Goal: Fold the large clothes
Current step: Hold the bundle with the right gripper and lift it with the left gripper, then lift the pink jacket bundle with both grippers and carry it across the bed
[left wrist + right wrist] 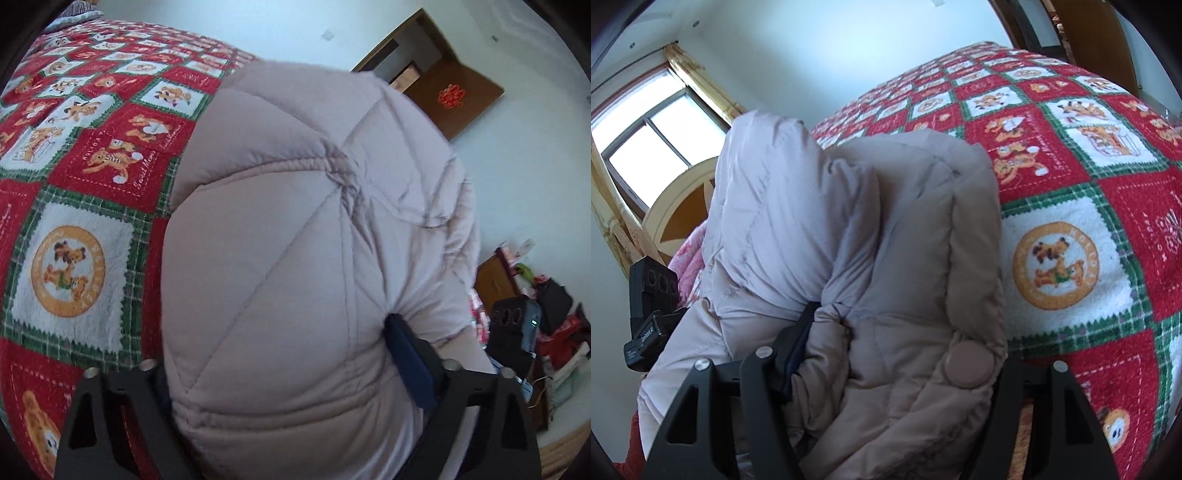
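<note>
- Your left gripper (pixel 284 369) is clamped on the coat (pixel 295 258): the puffy quilted fabric fills the gap between its fingers, and the blue pad (pixel 408 358) of one finger presses into a seam.
- Your right gripper (pixel 894 354) also has hold of the coat (pixel 886 258); a thick bunch of fabric sits between the fingers, with the left pad (pixel 798 343) dug into a fold.
- The coat is pale pinkish-beige, bunched up and lifted in both views, partly over the blanket (pixel 81 155) on the bed.
- A round snap button (pixel 968 363) on the coat's edge sits close to your right gripper.
- The blanket (pixel 1071 184) is red, green and white, with teddy-bear squares.
- In the right view, a window (pixel 653 136) with yellow curtains shows at left.
- In the left view, a brown door (pixel 454 96) stands open on the far wall.
</note>
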The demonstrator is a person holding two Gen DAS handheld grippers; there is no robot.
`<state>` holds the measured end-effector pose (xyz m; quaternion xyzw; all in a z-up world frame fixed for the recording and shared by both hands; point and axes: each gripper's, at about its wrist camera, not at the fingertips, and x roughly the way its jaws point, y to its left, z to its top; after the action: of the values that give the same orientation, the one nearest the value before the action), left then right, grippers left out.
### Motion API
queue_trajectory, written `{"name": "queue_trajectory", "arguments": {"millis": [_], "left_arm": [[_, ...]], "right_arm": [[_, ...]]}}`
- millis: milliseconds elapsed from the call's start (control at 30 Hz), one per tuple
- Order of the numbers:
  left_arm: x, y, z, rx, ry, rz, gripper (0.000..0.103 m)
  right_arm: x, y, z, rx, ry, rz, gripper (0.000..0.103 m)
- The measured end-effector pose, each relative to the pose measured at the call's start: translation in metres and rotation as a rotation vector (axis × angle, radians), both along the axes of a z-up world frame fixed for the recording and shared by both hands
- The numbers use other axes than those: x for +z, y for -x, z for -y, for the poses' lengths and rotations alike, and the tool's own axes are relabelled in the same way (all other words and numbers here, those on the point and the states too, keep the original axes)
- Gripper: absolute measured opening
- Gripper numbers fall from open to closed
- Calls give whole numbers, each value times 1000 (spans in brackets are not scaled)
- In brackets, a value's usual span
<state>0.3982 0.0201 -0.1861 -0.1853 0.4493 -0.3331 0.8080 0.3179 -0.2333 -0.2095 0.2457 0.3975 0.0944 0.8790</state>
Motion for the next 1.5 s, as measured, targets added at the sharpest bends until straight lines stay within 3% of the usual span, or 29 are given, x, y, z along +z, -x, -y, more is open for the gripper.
{"name": "queue_trajectory", "arguments": {"millis": [67,167,267,333,400,467,567,933,1100,1333,1500], "left_arm": [[2,7,-5,-26,30,41,77],[-3,3,-10,-14,54,28,77],[-1,0,-1,16,-10,31,91],[-5,-5,0,25,-4,8,93],[-4,-3,0,27,-4,22,85],[3,11,2,31,-39,82,74],[15,30,10,60,-92,132,68],[21,58,5,50,-150,143,68],[16,61,4,66,-145,151,72],[15,66,5,86,-145,140,73],[23,75,3,82,-124,166,68]], "right_arm": [[2,1,-5,50,-10,-5,65],[-6,0,3,37,-86,5,67],[-8,-1,3,6,-83,20,69],[-8,-1,3,-5,-84,24,69],[-7,-2,0,1,-76,14,70],[-4,-2,-4,21,-65,-6,63],[-1,-1,-12,31,-84,-21,55],[-2,45,-21,-4,-151,4,50],[-6,43,-13,-23,-176,13,50],[-9,47,-13,-34,-161,14,50],[5,56,-22,-12,-102,16,44]]}}
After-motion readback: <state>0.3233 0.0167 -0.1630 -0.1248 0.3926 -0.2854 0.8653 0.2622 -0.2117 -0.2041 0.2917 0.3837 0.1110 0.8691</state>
